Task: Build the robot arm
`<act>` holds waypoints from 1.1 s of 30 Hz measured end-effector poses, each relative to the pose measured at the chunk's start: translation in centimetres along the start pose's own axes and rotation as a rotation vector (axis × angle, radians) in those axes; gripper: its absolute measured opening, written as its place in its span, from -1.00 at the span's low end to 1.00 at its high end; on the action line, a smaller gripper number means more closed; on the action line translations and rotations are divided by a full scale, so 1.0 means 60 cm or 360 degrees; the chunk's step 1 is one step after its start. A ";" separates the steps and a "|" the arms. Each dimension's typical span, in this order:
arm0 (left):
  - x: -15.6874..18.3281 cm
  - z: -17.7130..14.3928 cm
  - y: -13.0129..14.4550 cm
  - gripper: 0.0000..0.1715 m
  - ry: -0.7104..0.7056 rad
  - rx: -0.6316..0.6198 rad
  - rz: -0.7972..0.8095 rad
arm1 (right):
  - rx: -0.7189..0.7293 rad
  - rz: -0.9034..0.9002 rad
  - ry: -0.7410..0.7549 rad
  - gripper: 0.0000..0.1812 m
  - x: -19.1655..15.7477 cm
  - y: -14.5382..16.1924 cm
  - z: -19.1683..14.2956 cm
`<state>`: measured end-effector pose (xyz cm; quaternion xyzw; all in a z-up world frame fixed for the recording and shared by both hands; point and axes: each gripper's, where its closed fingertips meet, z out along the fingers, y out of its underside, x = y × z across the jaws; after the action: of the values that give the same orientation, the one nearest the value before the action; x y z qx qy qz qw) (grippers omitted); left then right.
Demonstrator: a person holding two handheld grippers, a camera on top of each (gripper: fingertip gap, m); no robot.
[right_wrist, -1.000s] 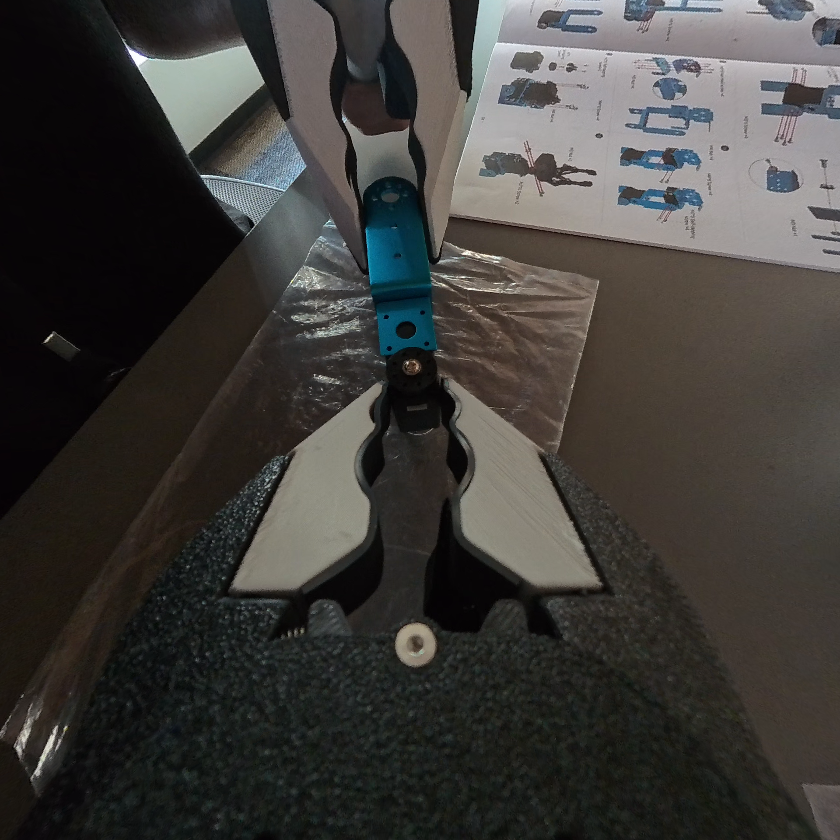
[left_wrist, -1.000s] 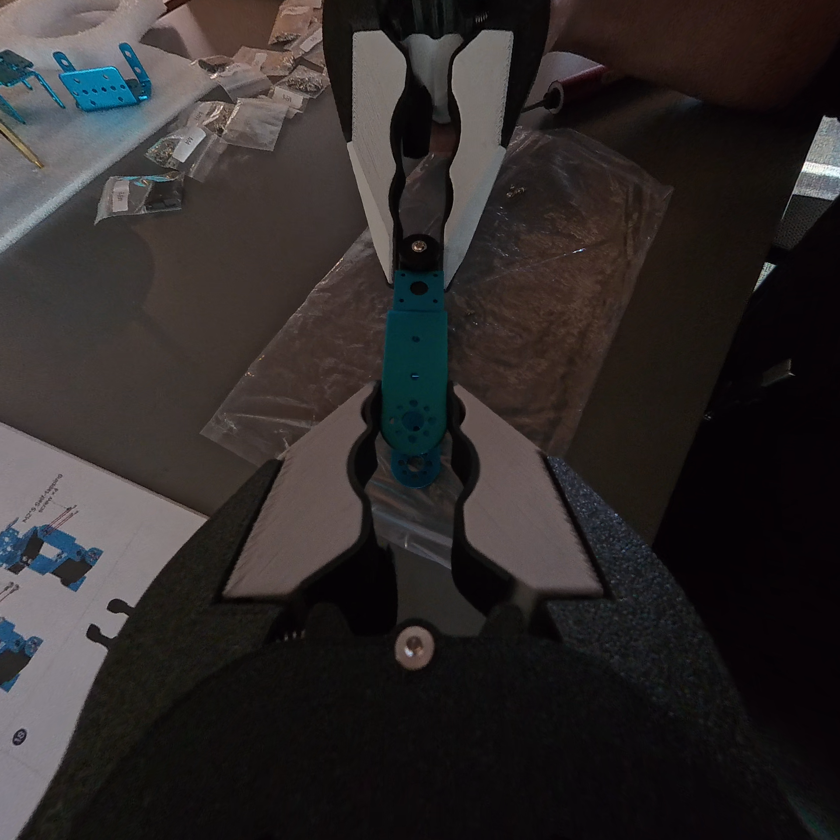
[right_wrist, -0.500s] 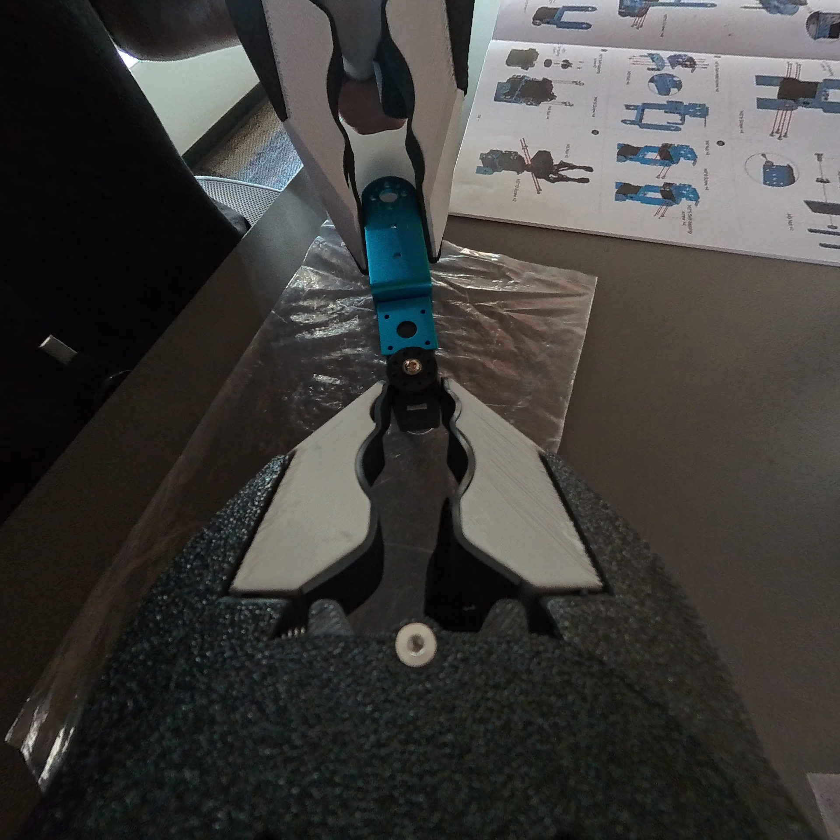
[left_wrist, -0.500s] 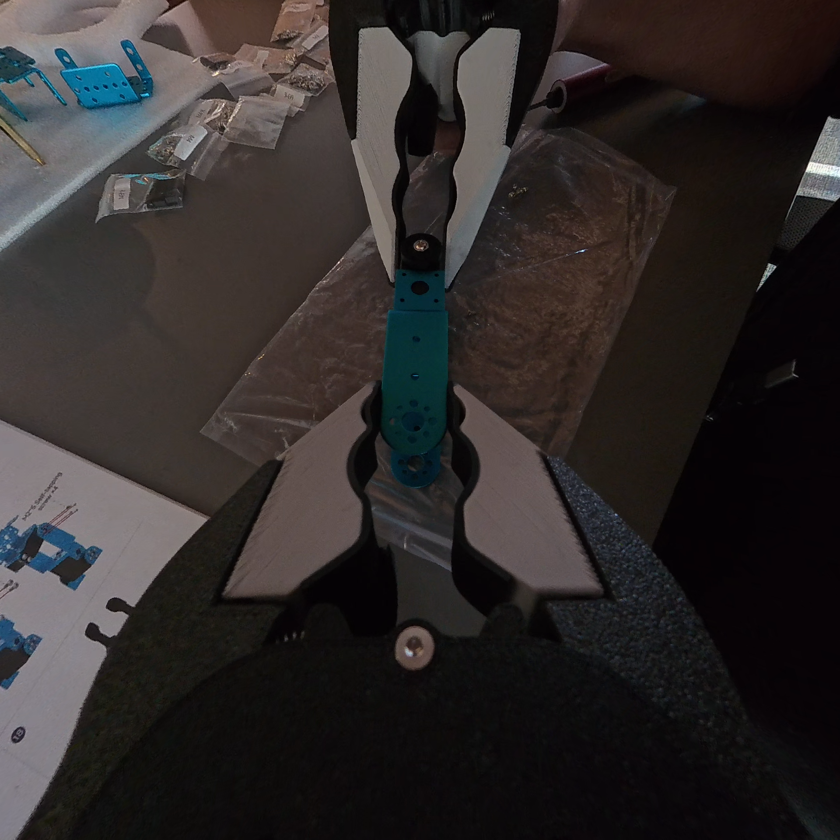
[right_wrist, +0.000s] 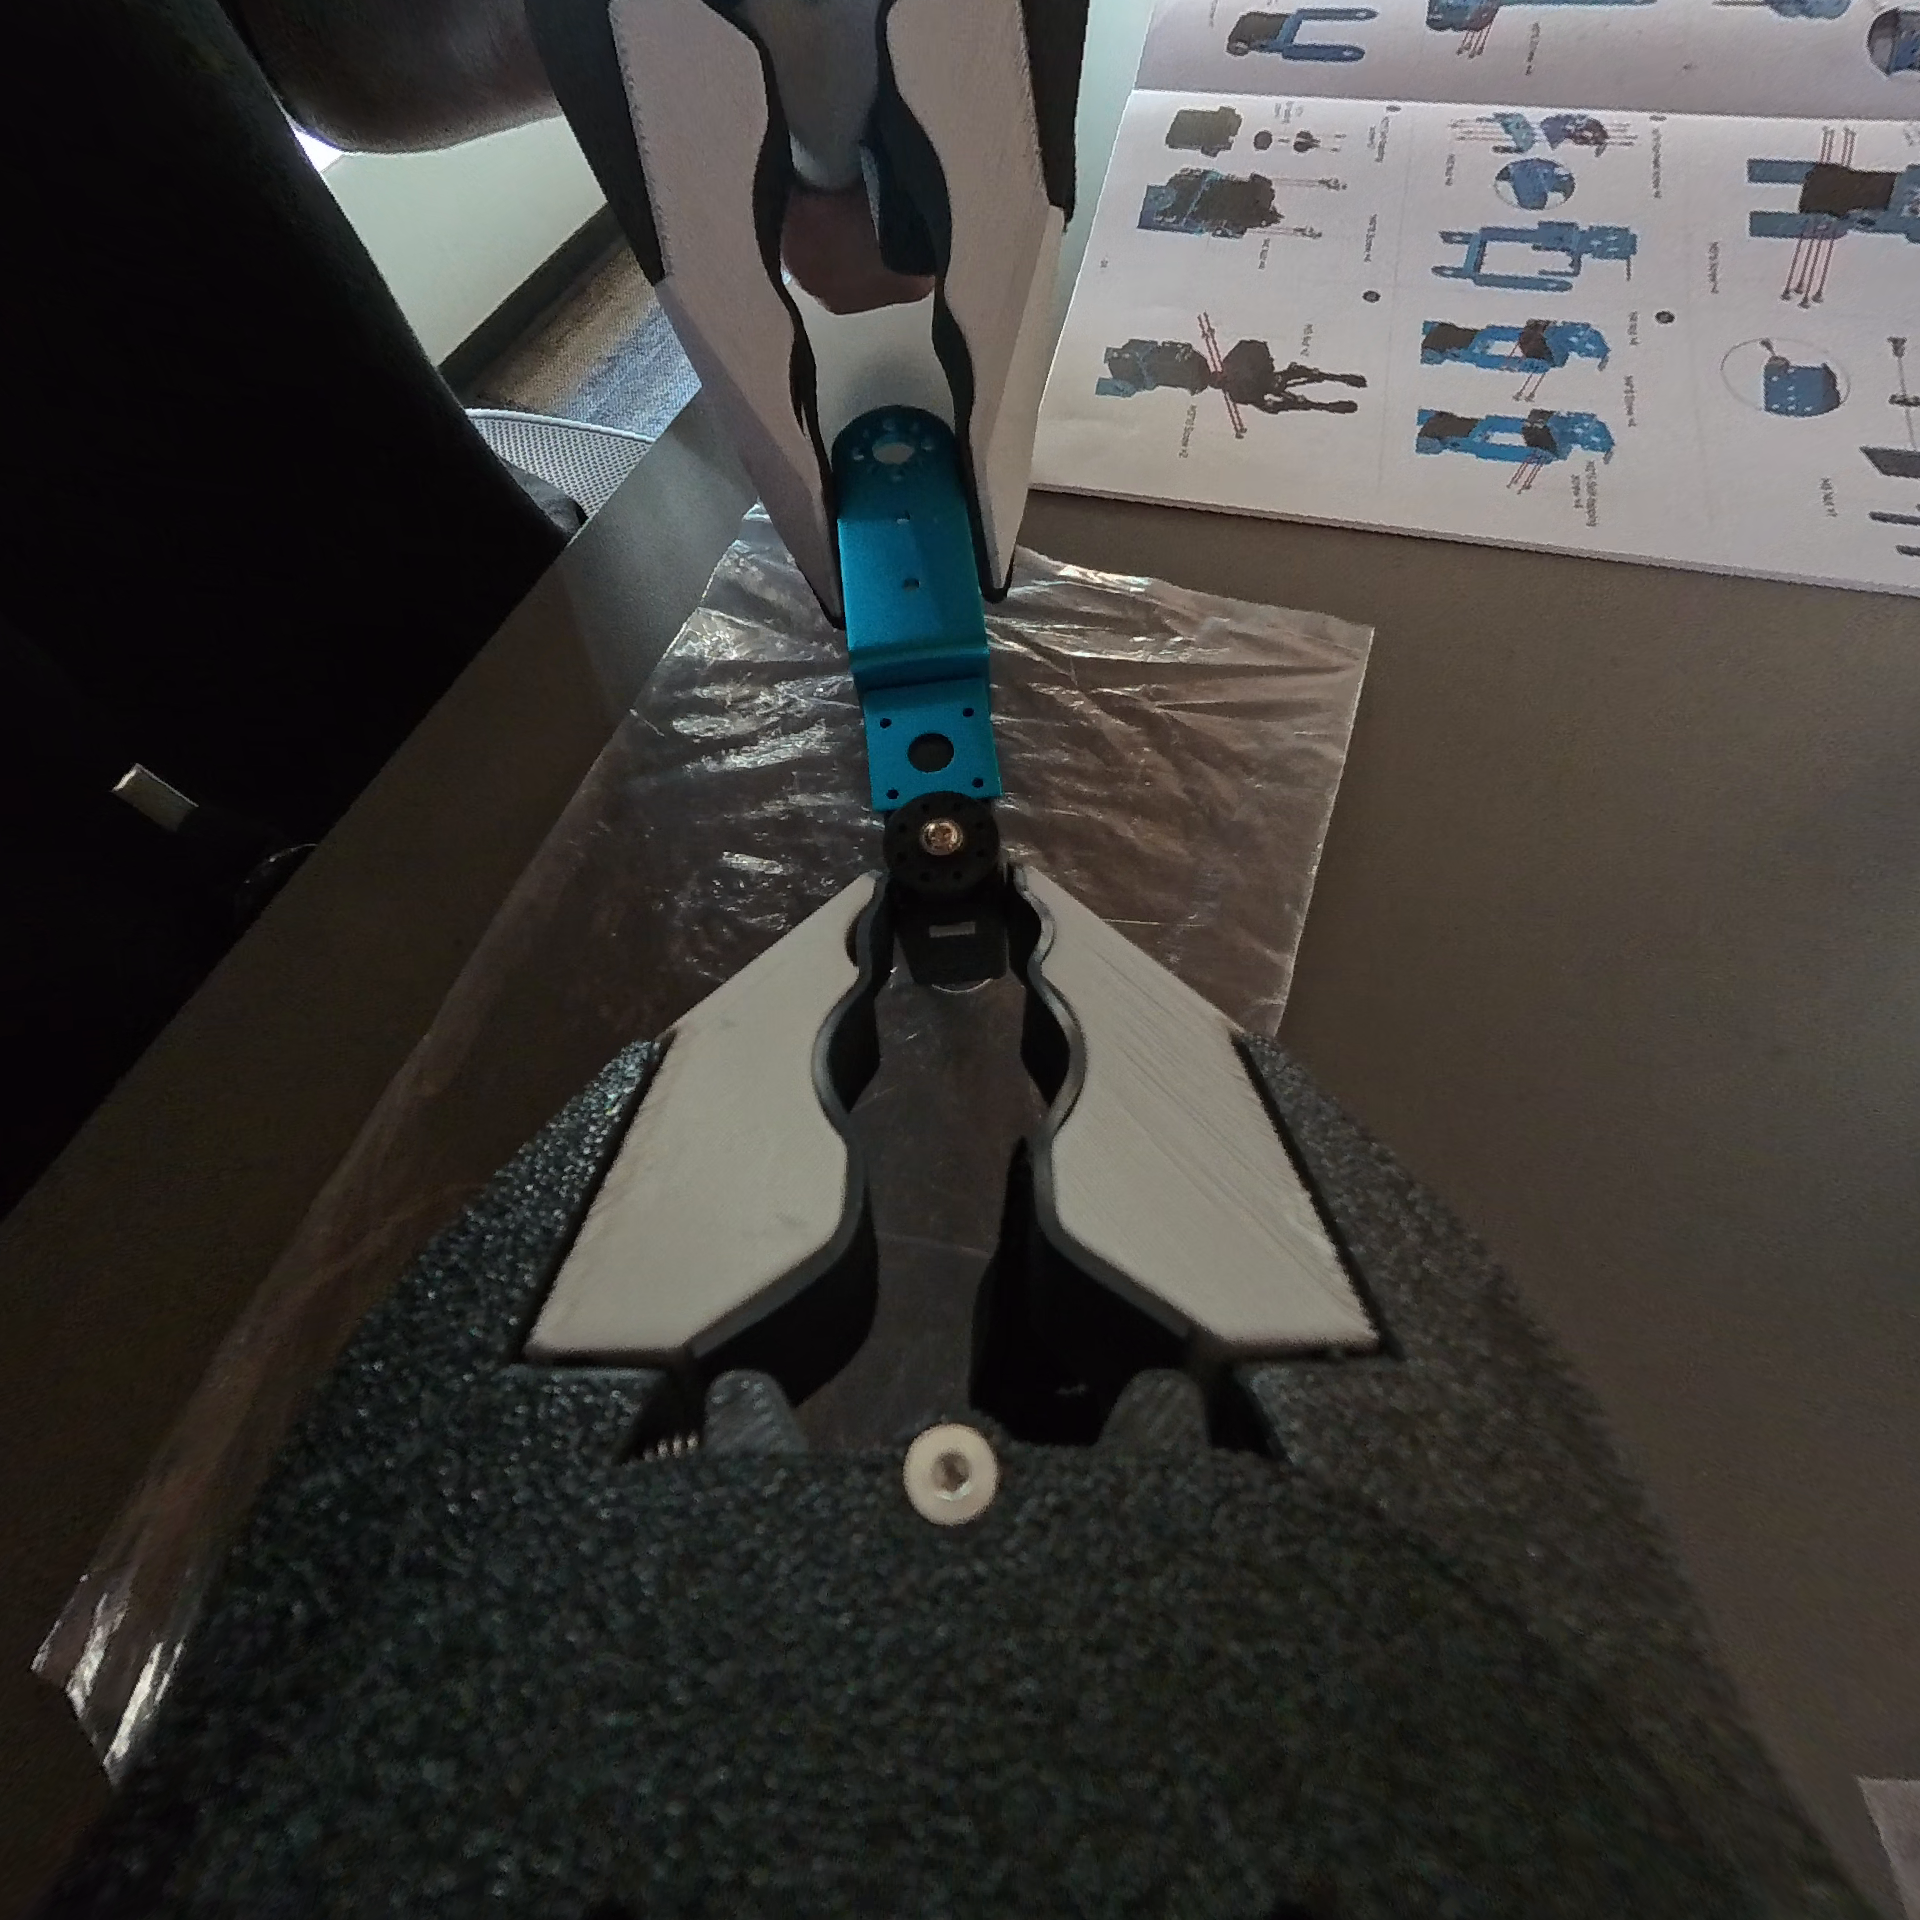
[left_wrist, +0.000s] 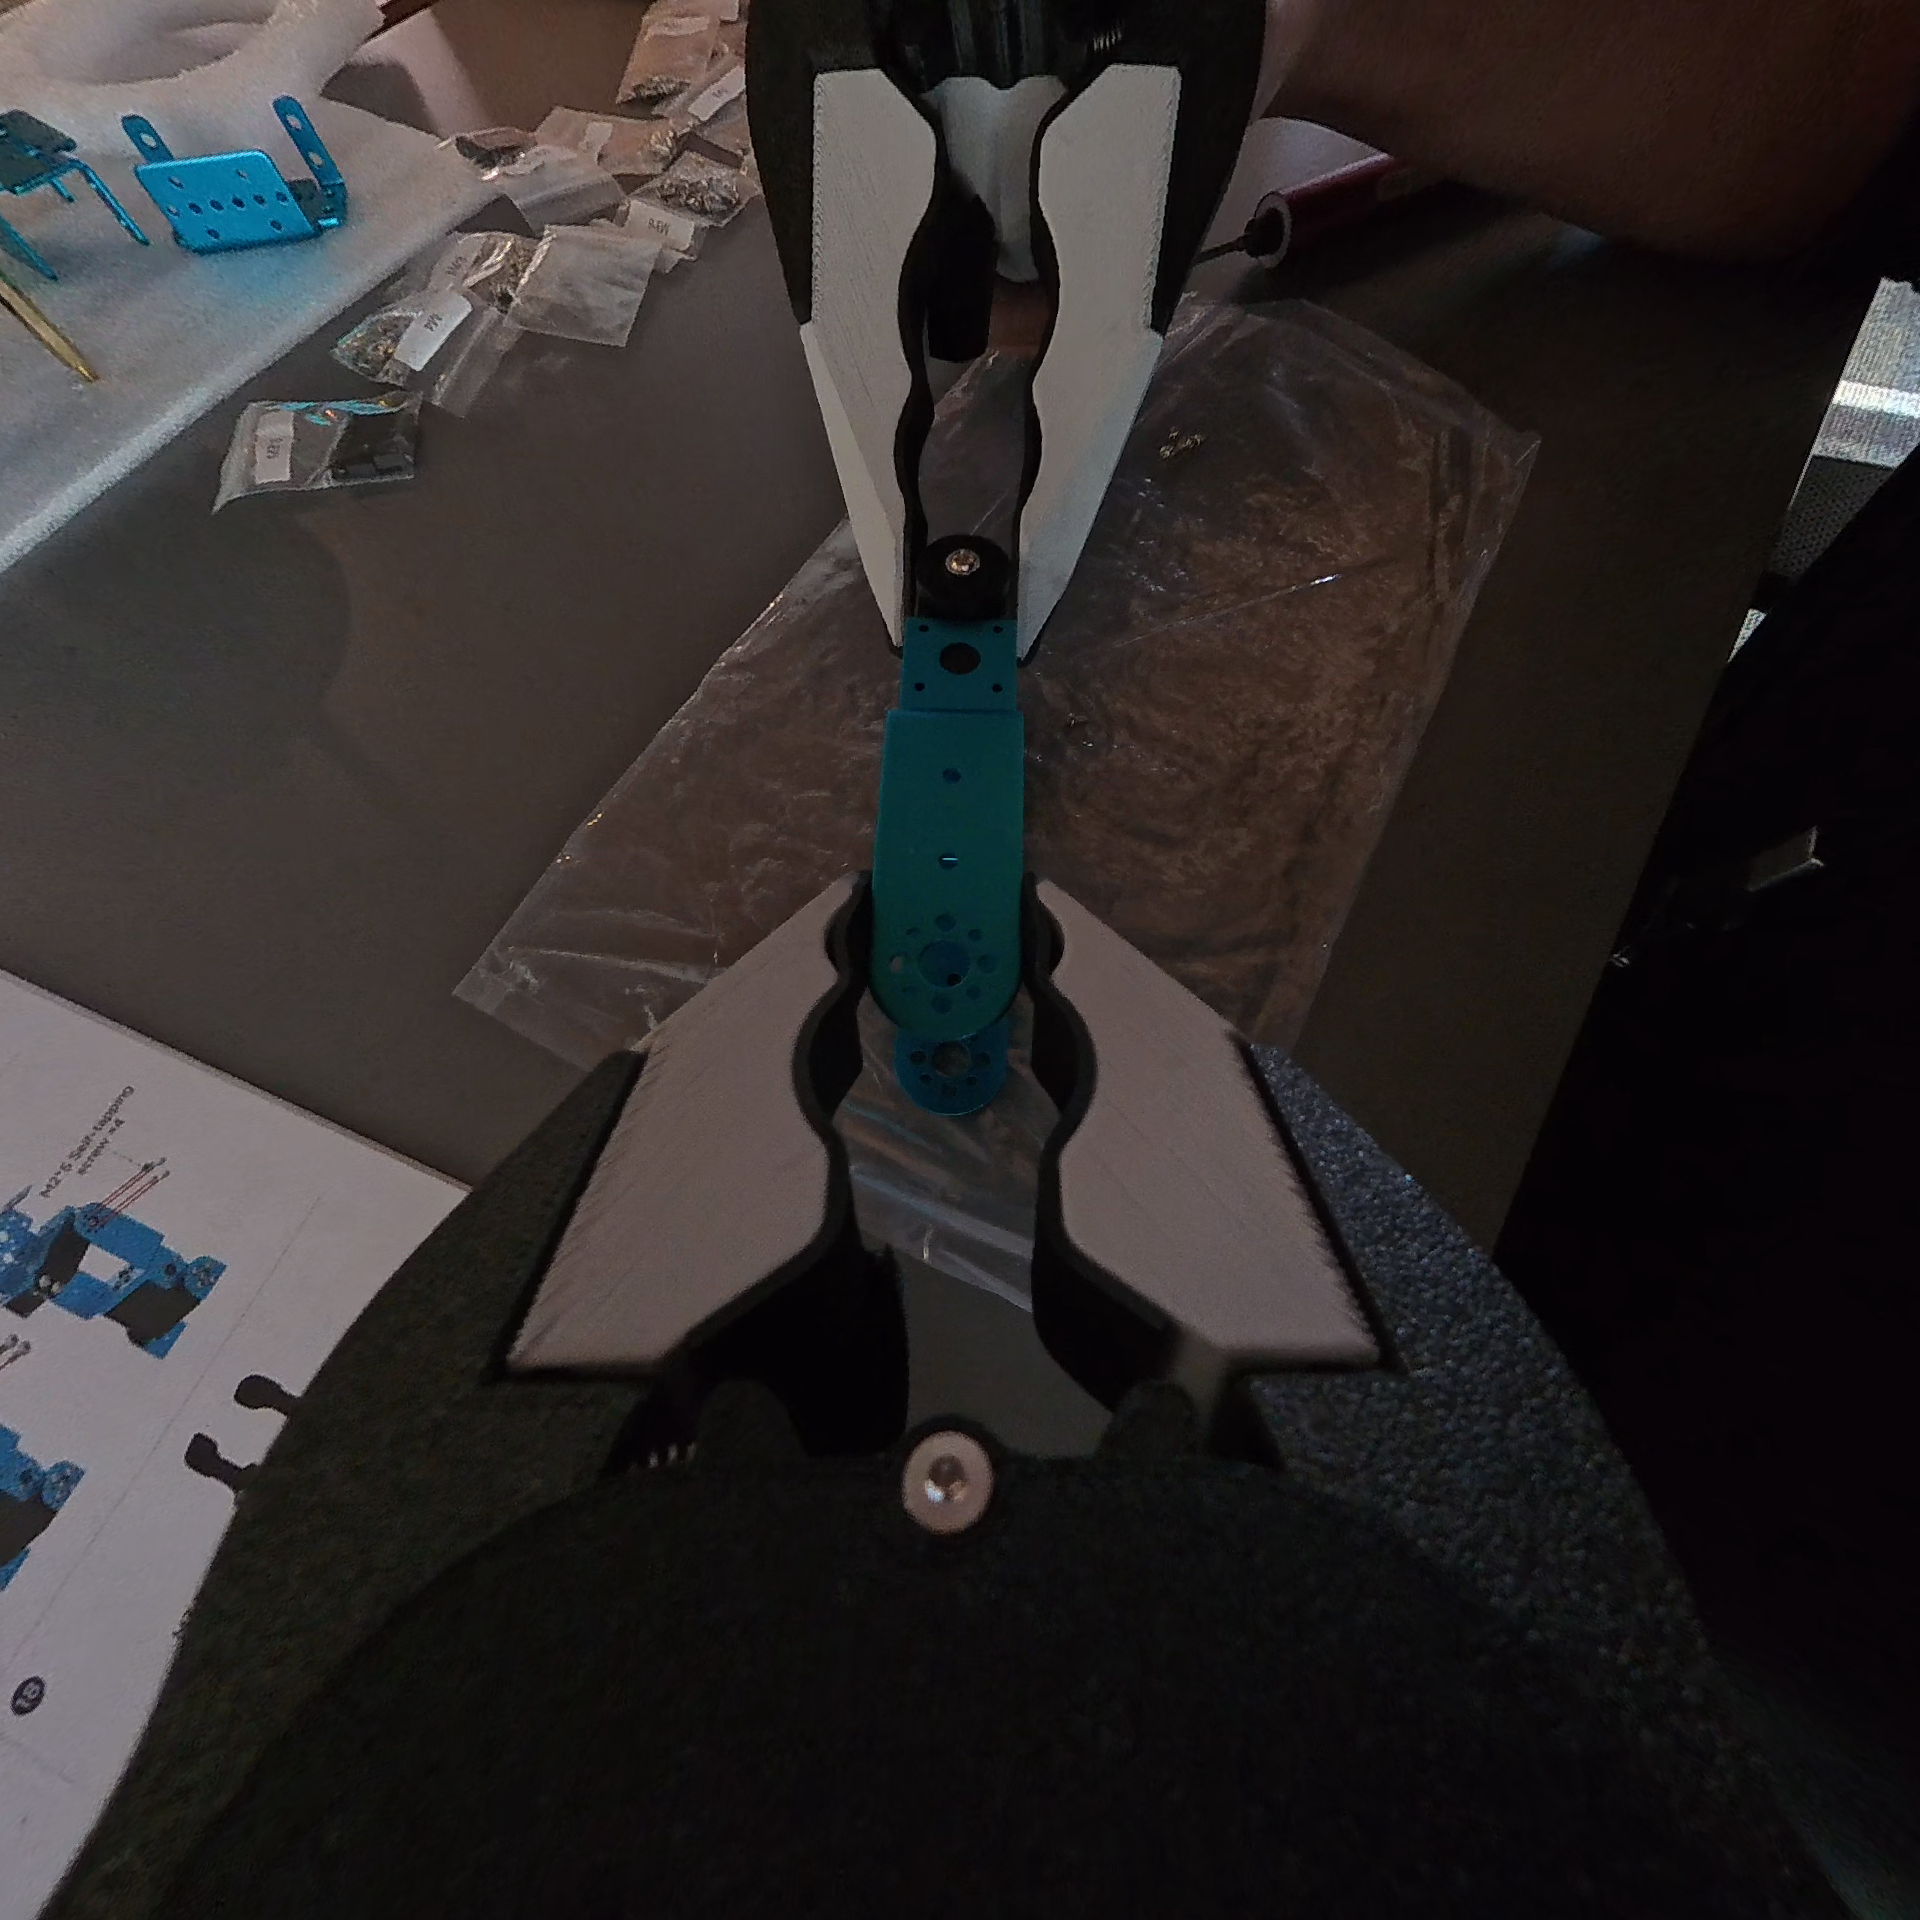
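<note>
The left gripper point(left_wrist: 945, 904) pinches a blue metal bracket point(left_wrist: 951, 831). At 12 o'clock, the right gripper point(right_wrist: 945, 894) pinches a black servo point(right_wrist: 943, 914), touching the bracket's end. Both hang over a clear plastic bag point(right_wrist: 1143, 727). Little part bags point(left_wrist: 499, 281) lie at 10 o'clock, paper instructions point(right_wrist: 1507, 291) nearby.

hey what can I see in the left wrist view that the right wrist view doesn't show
Only the left wrist view shows the small parts bags, a loose blue bracket on white foam, and a red-handled tool.

Only the right wrist view shows the wide spread of the instruction sheet with its many diagrams; the left view catches just a corner of a sheet.

Both show the left gripper shut on the long blue bracket, the right gripper shut on the black servo, their ends meeting above the clear plastic bag on the dark table.
</note>
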<state>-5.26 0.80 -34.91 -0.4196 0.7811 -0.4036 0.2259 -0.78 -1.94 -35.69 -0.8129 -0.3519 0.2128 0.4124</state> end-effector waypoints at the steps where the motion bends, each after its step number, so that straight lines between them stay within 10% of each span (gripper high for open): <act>1: 0.000 0.000 0.000 -0.69 0.0001 0.0000 0.0001 | 0.0000 0.0001 -0.0002 -0.76 0.000 0.000 0.000; 33: -0.003 0.001 -0.001 -0.54 -0.0080 -0.0032 -0.0021 | -0.0053 0.0022 0.0133 -0.56 0.011 0.001 -0.017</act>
<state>-5.12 0.88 -34.88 -0.4370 0.7764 -0.3865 0.2386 0.30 -1.99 -35.19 -0.8302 -0.3323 0.1755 0.4117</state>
